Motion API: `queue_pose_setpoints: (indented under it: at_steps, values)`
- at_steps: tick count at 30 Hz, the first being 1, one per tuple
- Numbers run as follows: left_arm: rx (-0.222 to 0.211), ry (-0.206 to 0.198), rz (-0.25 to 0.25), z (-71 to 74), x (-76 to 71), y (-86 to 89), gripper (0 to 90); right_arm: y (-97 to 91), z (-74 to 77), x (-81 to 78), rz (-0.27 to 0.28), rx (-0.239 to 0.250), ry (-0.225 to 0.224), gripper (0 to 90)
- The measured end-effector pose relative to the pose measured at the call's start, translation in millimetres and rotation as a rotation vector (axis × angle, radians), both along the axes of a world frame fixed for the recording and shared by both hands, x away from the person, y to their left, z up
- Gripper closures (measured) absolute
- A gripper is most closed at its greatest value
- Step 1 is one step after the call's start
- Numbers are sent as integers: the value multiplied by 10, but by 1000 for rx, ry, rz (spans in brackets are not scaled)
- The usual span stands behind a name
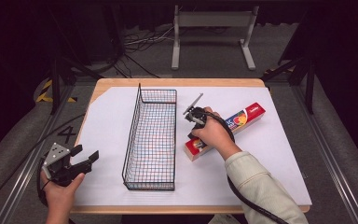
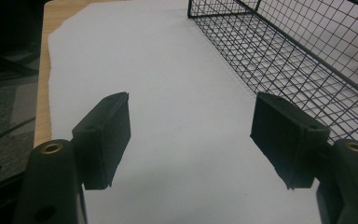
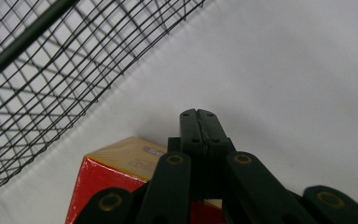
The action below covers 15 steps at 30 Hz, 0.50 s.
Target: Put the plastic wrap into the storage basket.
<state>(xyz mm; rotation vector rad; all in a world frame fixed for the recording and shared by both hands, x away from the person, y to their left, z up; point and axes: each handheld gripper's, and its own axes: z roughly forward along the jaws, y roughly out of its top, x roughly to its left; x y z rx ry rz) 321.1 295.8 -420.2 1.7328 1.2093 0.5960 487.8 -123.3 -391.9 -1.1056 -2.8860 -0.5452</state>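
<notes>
Your right tool is fully closed, empty, above the long red-and-yellow cardboard box; your left tool gapes wide beside the black wire basket.

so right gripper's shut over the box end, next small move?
Probably open the right gripper: its jaws are pressed together with nothing between them, above the near end of the red box, which lies flat beside the basket. Open jaws would be needed to grasp the box.

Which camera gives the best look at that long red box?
The high view: the red box shows nearly whole beside the wire basket. The right gripper view catches one corner; the left gripper view, a sliver at its edge.
</notes>
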Motion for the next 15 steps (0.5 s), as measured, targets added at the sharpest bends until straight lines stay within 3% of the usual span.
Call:
queue_pose_setpoints:
  at_steps: [12,13,15]
  values:
    - [0,5,-11,-1,35,-21,287,-60,-18,-167,52,-33,59,900]
    - [-3,6,-9,-3,37,-17,287,-72,-31,-206,67,-62,81,900]
    - [-4,7,-8,-4,38,-18,287,-92,-52,-239,77,-70,92,900]
